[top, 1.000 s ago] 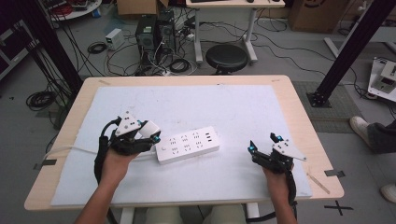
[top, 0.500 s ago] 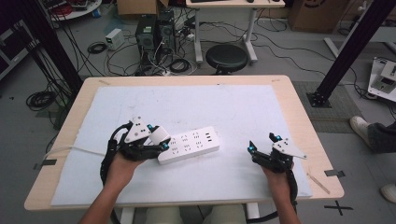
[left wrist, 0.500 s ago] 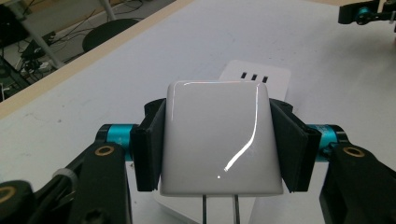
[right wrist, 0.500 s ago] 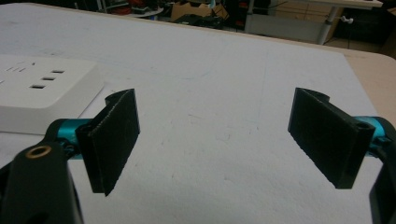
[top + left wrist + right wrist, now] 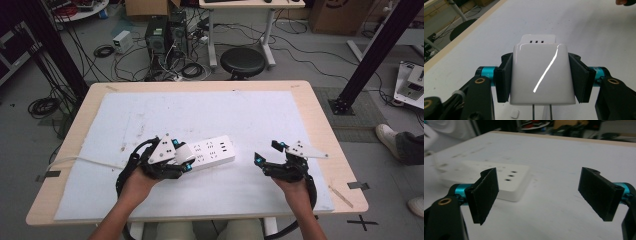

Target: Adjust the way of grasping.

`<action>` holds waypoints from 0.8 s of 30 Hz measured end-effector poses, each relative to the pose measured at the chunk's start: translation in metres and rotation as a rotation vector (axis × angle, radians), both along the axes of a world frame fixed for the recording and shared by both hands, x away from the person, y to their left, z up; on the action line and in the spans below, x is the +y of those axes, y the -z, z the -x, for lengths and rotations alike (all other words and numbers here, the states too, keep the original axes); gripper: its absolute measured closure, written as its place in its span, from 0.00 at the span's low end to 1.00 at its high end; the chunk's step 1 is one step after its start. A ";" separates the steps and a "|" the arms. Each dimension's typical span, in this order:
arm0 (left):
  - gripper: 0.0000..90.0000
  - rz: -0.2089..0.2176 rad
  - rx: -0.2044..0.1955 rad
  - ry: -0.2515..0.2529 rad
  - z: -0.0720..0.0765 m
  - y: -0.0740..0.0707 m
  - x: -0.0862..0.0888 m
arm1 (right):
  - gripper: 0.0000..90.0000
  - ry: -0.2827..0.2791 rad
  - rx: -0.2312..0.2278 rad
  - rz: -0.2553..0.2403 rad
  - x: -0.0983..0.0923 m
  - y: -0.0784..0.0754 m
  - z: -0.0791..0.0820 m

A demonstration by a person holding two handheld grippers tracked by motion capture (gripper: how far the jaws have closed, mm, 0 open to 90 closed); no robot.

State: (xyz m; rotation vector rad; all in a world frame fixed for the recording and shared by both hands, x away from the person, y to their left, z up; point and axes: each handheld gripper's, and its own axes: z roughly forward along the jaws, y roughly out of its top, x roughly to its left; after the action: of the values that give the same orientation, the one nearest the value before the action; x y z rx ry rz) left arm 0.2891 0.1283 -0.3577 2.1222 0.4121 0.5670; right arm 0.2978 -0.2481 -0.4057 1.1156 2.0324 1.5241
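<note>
A white power strip (image 5: 212, 151) lies on the white mat (image 5: 225, 110), near the table's front middle. My left gripper (image 5: 182, 159) is shut on a glossy white adapter block (image 5: 184, 151) and holds it over the strip's left end. In the left gripper view the block (image 5: 541, 72) sits between both pads, with the strip's sockets (image 5: 538, 38) just beyond it. My right gripper (image 5: 268, 153) rests to the right of the strip, open with nothing in it. In the right gripper view its jaws stand wide apart (image 5: 541, 195), and the strip (image 5: 499, 180) lies ahead on the left.
The strip's white cable (image 5: 85, 161) runs left over the mat to the table's left edge. The wooden table rim (image 5: 345, 165) lies close to the right hand. A stool (image 5: 243, 61) and computer cases (image 5: 167, 32) stand on the floor behind the table.
My left gripper has moved right and slightly nearer, bringing the white block over the power strip's left end. The right gripper has hardly moved.
</note>
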 end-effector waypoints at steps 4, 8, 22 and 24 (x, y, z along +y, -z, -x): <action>0.47 -0.032 -0.028 0.068 0.003 0.001 -0.009 | 0.20 -0.146 0.100 -0.079 0.014 -0.010 -0.003; 0.47 -0.054 -0.049 0.114 0.005 0.002 -0.016 | 0.20 -0.246 0.165 -0.116 0.025 -0.015 -0.007; 0.47 -0.098 -0.111 0.217 0.007 0.010 -0.038 | 0.23 -0.429 0.345 -0.167 0.055 -0.021 -0.021; 0.47 -0.102 -0.123 0.224 0.007 0.010 -0.041 | 0.23 -0.450 0.370 -0.170 0.059 -0.022 -0.023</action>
State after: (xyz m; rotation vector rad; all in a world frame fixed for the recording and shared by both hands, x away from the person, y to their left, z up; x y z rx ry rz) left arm 0.2818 0.0873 -0.3673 2.1807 0.0763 0.5939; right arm 0.3205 -0.1888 -0.3835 1.1204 2.5805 1.8409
